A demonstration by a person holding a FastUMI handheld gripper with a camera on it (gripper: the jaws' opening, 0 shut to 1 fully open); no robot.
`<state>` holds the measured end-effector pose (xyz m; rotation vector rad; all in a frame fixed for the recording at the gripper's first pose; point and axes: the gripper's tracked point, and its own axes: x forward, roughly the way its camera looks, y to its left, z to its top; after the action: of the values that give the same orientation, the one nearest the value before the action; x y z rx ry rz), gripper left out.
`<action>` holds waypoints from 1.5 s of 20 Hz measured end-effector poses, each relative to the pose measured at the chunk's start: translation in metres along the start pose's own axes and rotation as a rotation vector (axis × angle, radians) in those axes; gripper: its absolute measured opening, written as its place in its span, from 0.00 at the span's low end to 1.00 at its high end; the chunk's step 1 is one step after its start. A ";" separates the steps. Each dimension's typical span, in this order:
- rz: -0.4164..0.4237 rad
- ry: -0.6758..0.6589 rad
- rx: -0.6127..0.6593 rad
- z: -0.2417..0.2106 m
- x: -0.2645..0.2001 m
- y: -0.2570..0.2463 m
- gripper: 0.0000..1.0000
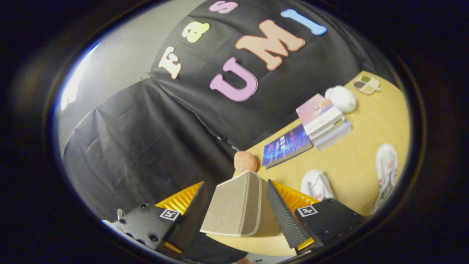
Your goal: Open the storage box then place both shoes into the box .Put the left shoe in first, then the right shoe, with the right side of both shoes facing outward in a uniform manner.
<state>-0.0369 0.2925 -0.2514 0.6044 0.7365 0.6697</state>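
Note:
The storage box's beige lid (236,207) stands tilted up between my fingers, and my gripper (236,183) is shut on it, one finger against each side. Beyond the right finger a white shoe (317,185) lies on the wooden table (355,154). A second white shoe (386,172) with coloured marks lies farther right on the same table. The rest of the box is hidden below the fingers. The whole view is tilted, with the table sloping up to the right.
A fuzzy orange ball (245,161) sits just past the lid's tip. A blue book (287,145) and a stack of books (324,121) lie beyond the shoes, with a white plush thing (342,98) and a small palette (366,84) farther back. Black cloth walls the left.

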 end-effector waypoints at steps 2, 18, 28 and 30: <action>0.016 0.065 0.067 -0.028 0.010 -0.005 1.00; 0.100 0.378 0.610 -0.146 0.050 -0.052 0.98; 0.135 0.370 0.755 -0.137 0.067 -0.050 0.95; 0.146 0.365 0.771 -0.135 0.069 -0.049 0.95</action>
<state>-0.0846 0.3459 -0.3935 1.2682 1.3186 0.6265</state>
